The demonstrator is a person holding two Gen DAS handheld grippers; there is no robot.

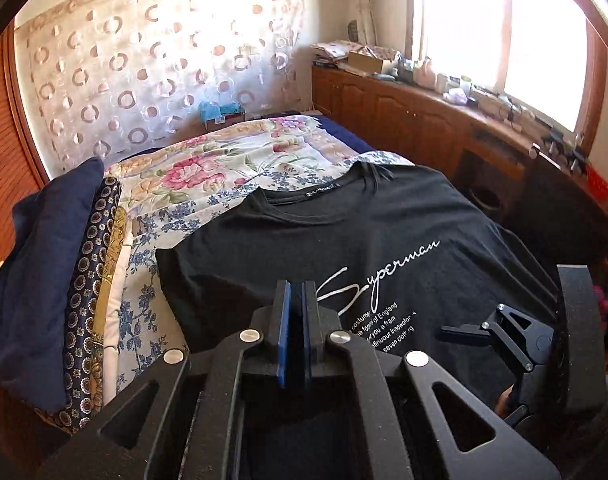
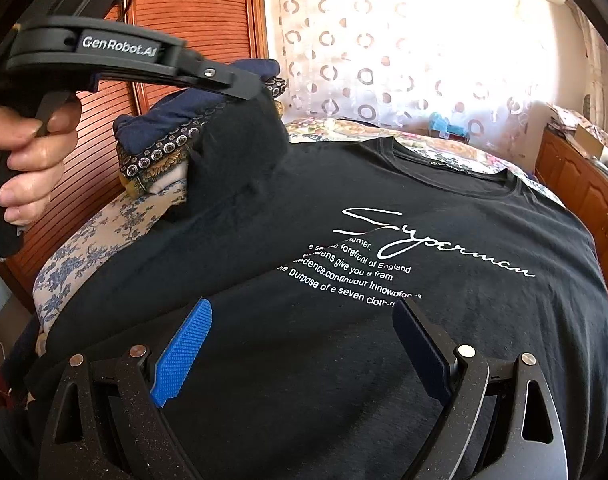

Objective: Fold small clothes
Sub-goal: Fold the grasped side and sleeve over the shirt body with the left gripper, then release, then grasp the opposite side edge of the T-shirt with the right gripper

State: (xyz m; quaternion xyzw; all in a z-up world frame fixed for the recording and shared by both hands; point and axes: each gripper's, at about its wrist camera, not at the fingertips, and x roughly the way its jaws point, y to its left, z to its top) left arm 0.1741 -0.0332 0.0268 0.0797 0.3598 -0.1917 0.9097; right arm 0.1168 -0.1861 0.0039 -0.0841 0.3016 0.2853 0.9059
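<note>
A black T-shirt (image 1: pixel 287 240) (image 2: pixel 484 320) with white "Superman" lettering lies face up on the bed, collar at the far end. My left gripper (image 1: pixel 297 286) is shut on a fold of the shirt's left side. In the right wrist view a hand holds that left gripper (image 2: pixel 259 90) up, and the black cloth rises in a peak to its tip. My right gripper (image 2: pixel 304 308) hovers over the shirt's lower front, jaws wide open, blue pads (image 2: pixel 183 352) apart with only flat cloth below them.
A stack of folded clothes (image 1: pixel 63 260) (image 2: pixel 163 132), navy on top, sits left of the shirt on the floral bedsheet (image 1: pixel 223 168). A wooden cabinet (image 1: pixel 404 116) with clutter runs along the right under the window. A slatted wooden door (image 2: pixel 191 8) stands at the left.
</note>
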